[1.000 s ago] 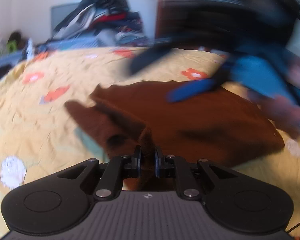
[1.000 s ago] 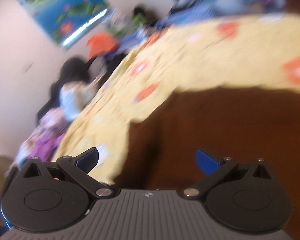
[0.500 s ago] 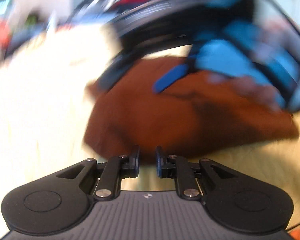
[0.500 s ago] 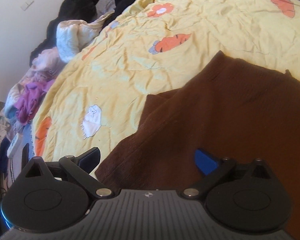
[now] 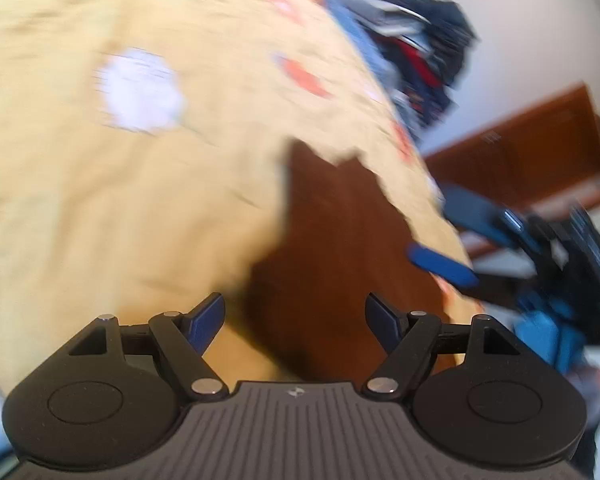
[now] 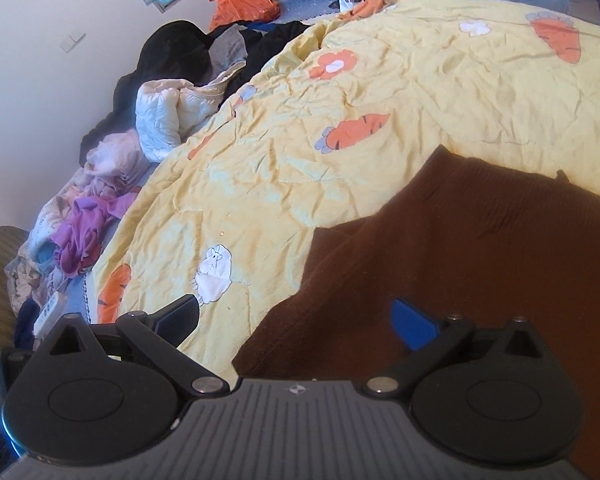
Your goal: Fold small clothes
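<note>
A small brown garment (image 6: 472, 256) lies flat on the yellow quilt (image 6: 380, 80), partly folded, with one flap laid over its near left part. It also shows, blurred, in the left wrist view (image 5: 340, 248). My left gripper (image 5: 296, 320) is open and empty just above the garment's near edge. My right gripper (image 6: 296, 322) is open and empty over the garment's left corner; it also shows in the left wrist view (image 5: 460, 248) beyond the garment's right side.
The quilt (image 5: 120, 184) has carrot and flower prints. Piles of loose clothes (image 6: 172, 92) lie along the bed's left edge. A dark clothes heap (image 5: 412, 40) sits at the far end, with a wooden door (image 5: 532, 144) beyond.
My left gripper let go of the brown garment, opened its jaws and swung sharply to the left. My right gripper stayed open over the garment and barely moved in the last half second.
</note>
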### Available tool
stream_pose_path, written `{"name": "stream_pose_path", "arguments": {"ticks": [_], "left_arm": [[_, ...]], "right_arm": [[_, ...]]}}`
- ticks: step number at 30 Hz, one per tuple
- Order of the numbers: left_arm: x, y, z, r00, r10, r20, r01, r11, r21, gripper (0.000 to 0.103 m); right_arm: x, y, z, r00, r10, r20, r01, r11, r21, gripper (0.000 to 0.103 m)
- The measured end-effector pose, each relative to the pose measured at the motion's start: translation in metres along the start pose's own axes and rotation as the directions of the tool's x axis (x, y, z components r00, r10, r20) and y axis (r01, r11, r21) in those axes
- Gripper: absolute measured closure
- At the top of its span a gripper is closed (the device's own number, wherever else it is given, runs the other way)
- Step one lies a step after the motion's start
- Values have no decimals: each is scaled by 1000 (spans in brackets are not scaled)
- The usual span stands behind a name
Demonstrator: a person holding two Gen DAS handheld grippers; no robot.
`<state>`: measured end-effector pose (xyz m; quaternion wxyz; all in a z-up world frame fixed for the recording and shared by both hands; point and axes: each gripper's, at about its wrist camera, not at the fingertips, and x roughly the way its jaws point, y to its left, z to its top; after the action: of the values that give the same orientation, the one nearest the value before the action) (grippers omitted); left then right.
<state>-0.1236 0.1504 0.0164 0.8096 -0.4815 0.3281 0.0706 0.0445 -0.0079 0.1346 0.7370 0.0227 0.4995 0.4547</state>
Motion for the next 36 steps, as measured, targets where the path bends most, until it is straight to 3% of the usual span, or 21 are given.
{"name": "stream_pose_path", "arguments": {"ticks": [3,7,9,10,12,14,16,19,23,26,28,29,33,36], "left_arm": [[2,0,10,1000,-5,-24,6,999,34,26],[28,-22,1,997,-16,-70,26,988,151,28],[33,-25,-1,997,9,-78,6,981,192,65],[38,-28,1,996,44,-81,-26,978,205,90],[39,-33,-2,996,79,-47,-66,971,232,90],[33,-46,-13,996,91,11,-89,937,337,91],[16,-70,-35,989,95,115,-142,837,529,92],[12,-97,-64,977,74,201,-197,670,715,92],[18,-111,-84,973,70,218,-220,548,807,92],[22,-119,-100,967,56,248,-248,430,868,92],[22,-123,-105,964,42,262,-259,368,893,93],[25,-126,-107,964,30,263,-258,335,906,93],[25,-159,-117,972,-88,218,-194,217,957,93],[27,-192,-139,978,-176,115,-94,123,988,93]], "right_arm": [[1,-1,-1,1000,-7,-5,7,1000,4,0],[9,-4,1,1000,-3,-14,4,1000,23,0],[14,-5,3,1000,-1,-24,2,999,34,0],[17,-6,4,1000,-2,-31,3,999,43,0],[22,-7,6,998,-8,-54,11,999,53,0],[27,-8,10,997,-21,-76,25,999,48,0],[31,-6,17,995,-22,-98,26,999,38,0],[46,-2,28,987,-22,-157,25,1000,13,0],[74,-2,34,959,-119,-259,104,992,-72,2],[83,-6,31,940,-195,-281,156,976,-154,22],[76,-16,29,941,-226,-251,179,964,-196,68],[67,-24,29,947,-219,-236,178,967,-183,73],[-3,-64,28,993,-71,-97,64,996,-69,74],[-76,-102,8,998,-8,64,6,1000,29,74]]}}
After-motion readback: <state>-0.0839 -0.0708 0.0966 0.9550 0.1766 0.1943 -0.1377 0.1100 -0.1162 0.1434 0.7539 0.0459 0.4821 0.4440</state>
